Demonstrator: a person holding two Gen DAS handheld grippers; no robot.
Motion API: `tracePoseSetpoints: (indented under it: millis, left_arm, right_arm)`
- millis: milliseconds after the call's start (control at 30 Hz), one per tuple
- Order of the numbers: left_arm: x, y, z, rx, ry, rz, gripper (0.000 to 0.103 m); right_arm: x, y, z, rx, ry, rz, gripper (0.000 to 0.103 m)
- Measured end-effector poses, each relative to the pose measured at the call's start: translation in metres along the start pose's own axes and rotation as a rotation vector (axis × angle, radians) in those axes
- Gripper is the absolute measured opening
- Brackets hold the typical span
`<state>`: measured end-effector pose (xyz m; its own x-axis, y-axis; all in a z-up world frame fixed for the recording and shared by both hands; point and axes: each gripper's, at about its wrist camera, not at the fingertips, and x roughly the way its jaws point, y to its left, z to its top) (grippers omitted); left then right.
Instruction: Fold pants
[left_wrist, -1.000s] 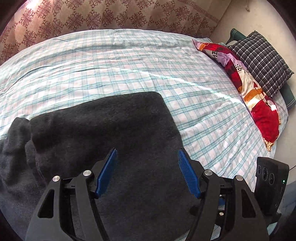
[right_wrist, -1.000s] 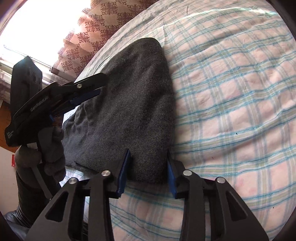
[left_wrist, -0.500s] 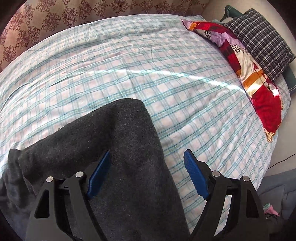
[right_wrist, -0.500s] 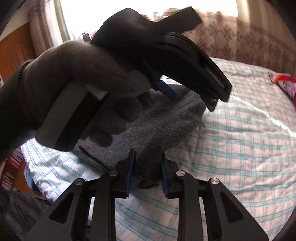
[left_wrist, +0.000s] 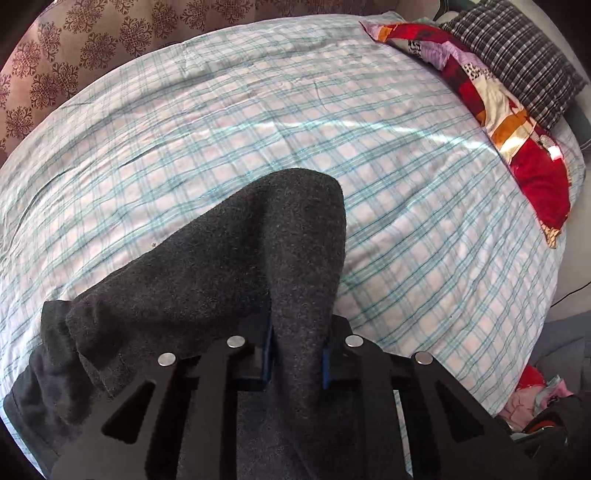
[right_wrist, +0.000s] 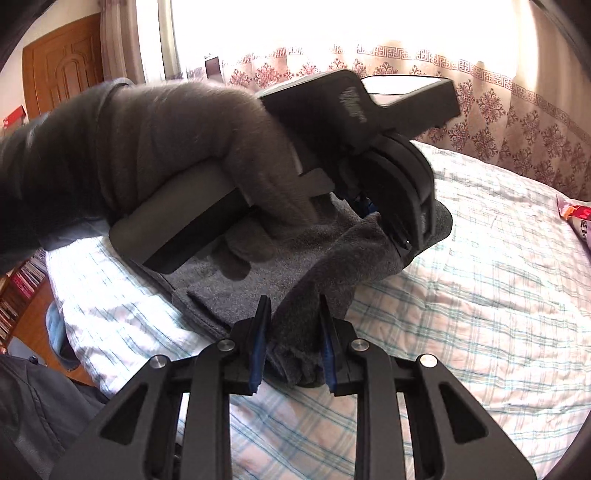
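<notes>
Dark grey fleece pants (left_wrist: 240, 266) lie folded at the near edge of a bed with a blue-checked sheet (left_wrist: 258, 129). My left gripper (left_wrist: 297, 354) points steeply down, and its jaws are closing on a raised ridge of the pants that its blue pads pinch. In the right wrist view the pants (right_wrist: 258, 273) hang bunched between the blue pads of my right gripper (right_wrist: 293, 347), which is shut on a corner lifted off the sheet. A gloved hand (right_wrist: 184, 147) holding the left gripper fills the upper left of that view, just above the pants.
A red patterned pillow (left_wrist: 517, 129) and a dark checked pillow (left_wrist: 517, 55) lie at the bed's far right. A patterned curtain (right_wrist: 498, 110) runs behind the bed. A wooden door (right_wrist: 62, 70) is at the left. Clothes (left_wrist: 535, 398) lie on the floor beside the bed.
The left jaws went from wide open over the flat pants to pinching a fold of them. The right gripper rolled and rose with its pinched corner, now facing the window.
</notes>
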<state>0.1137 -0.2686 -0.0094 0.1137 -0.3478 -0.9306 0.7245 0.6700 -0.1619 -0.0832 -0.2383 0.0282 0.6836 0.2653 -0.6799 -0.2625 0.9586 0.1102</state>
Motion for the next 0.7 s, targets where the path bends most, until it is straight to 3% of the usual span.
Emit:
tracePoseSetpoints:
  millis: [167,467,700]
  left_arm:
    - [-0.039,0.041,-0.011,-0.118,-0.103,-0.120,0.015]
    - [-0.104,0.122,-0.051,-0.255,-0.266,-0.210,0.015]
    - [-0.130,0.201,-0.107,-0.391,-0.360,-0.261,0.015]
  right_arm:
    - [-0.010,0.007,0.019,0.014,-0.049,0.065,0.024]
    - [-0.007,0.048,0.072,-0.054,-0.084,0.177,0.023]
    - [0.025,0.111,0.109,-0.157,-0.047,0.252,0.023]
